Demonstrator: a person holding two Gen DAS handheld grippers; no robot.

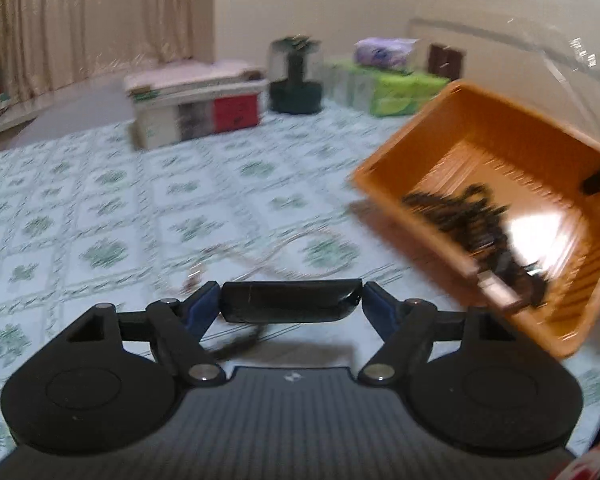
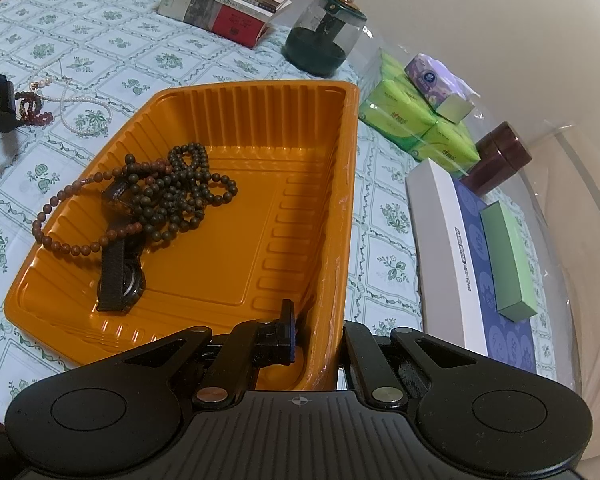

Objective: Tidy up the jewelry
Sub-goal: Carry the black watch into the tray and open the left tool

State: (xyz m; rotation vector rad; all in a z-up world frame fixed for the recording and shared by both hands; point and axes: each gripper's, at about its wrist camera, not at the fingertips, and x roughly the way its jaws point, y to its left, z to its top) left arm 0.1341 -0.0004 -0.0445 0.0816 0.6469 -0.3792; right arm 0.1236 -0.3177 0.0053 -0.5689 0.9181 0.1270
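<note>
The left gripper [image 1: 290, 300] holds a black case [image 1: 290, 302] at frame centre. The right gripper [image 2: 316, 340] clamps the orange tray's [image 2: 340, 208] wall, beads [image 2: 180, 192] inside.

light: warm, dim indoor, soft | blur: left wrist view smeared by motion, orange tray [image 1: 500, 208] and books [image 1: 196, 108] streaked | right wrist view sharp | glare: white patch on tray floor | shadows: soft beneath tray on bench [image 2: 60, 60] | edges: fisheye bending, dark corners
</note>
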